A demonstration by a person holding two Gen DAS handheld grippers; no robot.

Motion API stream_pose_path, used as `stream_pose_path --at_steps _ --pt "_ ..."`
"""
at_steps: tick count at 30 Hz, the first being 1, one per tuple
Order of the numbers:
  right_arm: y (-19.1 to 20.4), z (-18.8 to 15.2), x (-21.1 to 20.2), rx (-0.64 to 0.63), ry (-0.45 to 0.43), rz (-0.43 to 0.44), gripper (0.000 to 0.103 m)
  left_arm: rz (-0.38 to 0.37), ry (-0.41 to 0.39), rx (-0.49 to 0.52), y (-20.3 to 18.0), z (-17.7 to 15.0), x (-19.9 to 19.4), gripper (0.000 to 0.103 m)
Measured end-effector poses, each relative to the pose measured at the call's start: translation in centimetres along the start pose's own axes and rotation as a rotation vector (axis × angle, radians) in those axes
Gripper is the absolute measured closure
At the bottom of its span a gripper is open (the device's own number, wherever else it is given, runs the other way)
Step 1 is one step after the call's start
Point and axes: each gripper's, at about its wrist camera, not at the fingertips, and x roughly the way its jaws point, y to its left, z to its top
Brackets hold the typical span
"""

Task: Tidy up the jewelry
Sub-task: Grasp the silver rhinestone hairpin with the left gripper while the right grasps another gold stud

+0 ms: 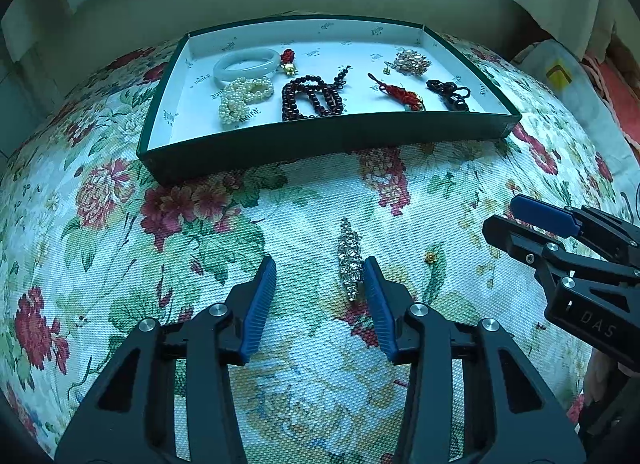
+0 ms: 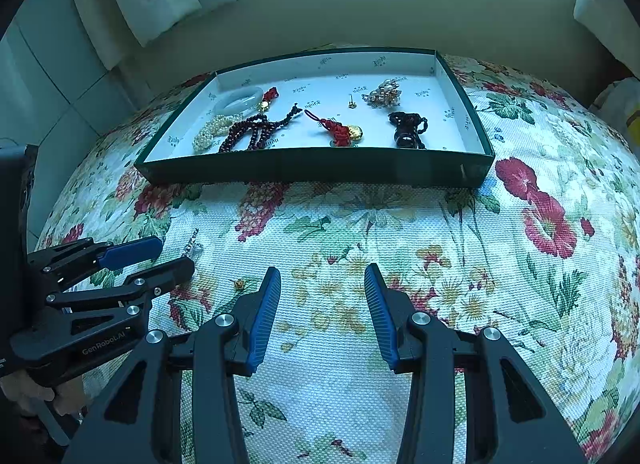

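Just in front of the tray point(image 1: 320, 140), on the floral cloth, lies a rhinestone clip point(image 1: 350, 260), the one big piece not yet filed. We have set our left gripper point(image 1: 320, 276) astride it, jaws parted, the right pad beside the clip, the left pad apart, so nothing is pinched. Our right gripper point(image 2: 322, 288) hovers parted and empty near the tray, out of the way. A tiny gold stud point(image 1: 430, 257) also sits outside.

Glittering rhinestone brooch point(image 1: 350, 260) lies on coarse woven floral cloth point(image 1: 160, 264).
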Motion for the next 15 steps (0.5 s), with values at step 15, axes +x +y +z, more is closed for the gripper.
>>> stream_pose_path --at_steps 15 --pt "0.33 -0.13 0.3 -0.007 0.007 0.003 0.059 0.001 -0.027 0.069 -0.6 0.19 0.31 0.09"
